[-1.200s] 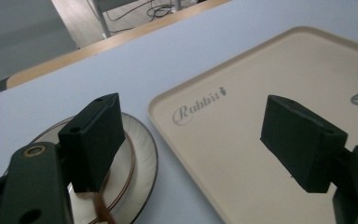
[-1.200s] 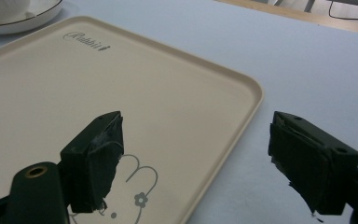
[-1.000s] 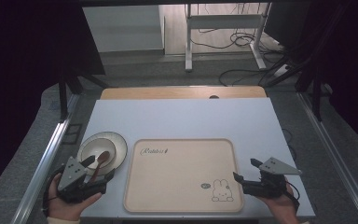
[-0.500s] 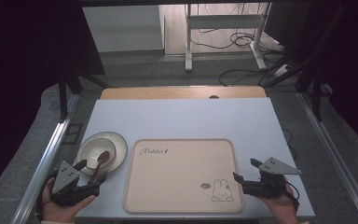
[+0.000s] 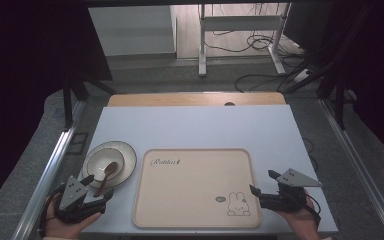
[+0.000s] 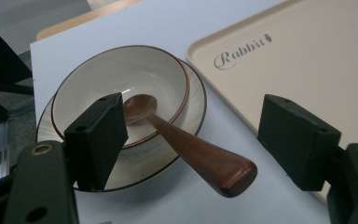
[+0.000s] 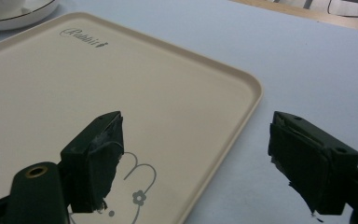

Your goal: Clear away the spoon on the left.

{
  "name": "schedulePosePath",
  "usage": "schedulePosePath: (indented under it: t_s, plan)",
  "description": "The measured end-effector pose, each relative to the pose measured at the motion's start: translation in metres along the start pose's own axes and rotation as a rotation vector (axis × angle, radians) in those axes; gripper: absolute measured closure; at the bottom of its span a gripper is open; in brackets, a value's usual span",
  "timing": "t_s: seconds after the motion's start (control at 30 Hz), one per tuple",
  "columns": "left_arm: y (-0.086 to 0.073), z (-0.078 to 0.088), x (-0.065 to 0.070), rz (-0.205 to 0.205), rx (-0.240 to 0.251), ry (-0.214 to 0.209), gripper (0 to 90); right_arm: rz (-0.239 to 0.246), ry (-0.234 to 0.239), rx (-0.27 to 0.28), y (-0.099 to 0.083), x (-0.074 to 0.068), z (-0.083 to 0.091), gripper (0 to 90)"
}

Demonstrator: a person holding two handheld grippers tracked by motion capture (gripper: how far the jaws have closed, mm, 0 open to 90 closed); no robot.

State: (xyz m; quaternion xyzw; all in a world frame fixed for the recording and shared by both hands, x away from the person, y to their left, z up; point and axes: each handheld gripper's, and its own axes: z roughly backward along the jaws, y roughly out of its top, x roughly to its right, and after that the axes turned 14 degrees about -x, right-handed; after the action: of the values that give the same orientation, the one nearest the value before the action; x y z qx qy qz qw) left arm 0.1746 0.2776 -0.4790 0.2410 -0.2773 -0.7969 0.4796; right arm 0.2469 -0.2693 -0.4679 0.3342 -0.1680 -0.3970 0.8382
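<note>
A white bowl (image 5: 103, 161) with a brown rim sits on a matching plate (image 5: 128, 159) at the table's front left. A wooden spoon (image 5: 105, 176) rests in the bowl, its handle sticking out over the rim towards me. My left gripper (image 5: 99, 187) is open just in front of it. In the left gripper view the spoon handle (image 6: 186, 149) points into the gap between the wide-apart jaws of the left gripper (image 6: 198, 135), touching neither. My right gripper (image 5: 261, 182) is open over the right edge of the beige tray (image 5: 195, 185), with nothing between its fingers.
The tray (image 7: 121, 84) carries a "Rabbit" script and a rabbit drawing near its front right corner. Behind the pale blue tabletop (image 5: 195, 125) runs a wooden strip (image 5: 180, 99). Metal rails (image 5: 50, 170) flank the table, and cables lie on the floor beyond.
My left gripper has drifted slightly back toward the near left corner, away from the bowl. The right gripper has stayed put.
</note>
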Motion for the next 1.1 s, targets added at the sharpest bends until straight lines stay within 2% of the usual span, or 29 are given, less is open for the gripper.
schedulePosePath:
  t_s: [0.23,0.47,0.7,1.1]
  plan:
    - [-0.006,-0.004,-0.003,-0.012,-0.015,0.010,27.8,0.001,0.000,-0.002,0.000,0.000,0.000,18.4]
    - [-0.010,-0.005,-0.006,-0.023,-0.021,0.001,38.8,-0.001,-0.002,-0.005,0.000,0.000,-0.001,18.4]
    - [-0.011,-0.008,-0.004,-0.057,-0.040,0.022,49.2,0.002,-0.005,-0.007,-0.001,0.000,-0.001,18.3]
    - [-0.011,-0.008,-0.003,-0.073,-0.047,0.052,64.7,0.006,-0.010,-0.008,-0.001,0.000,-0.001,18.4]
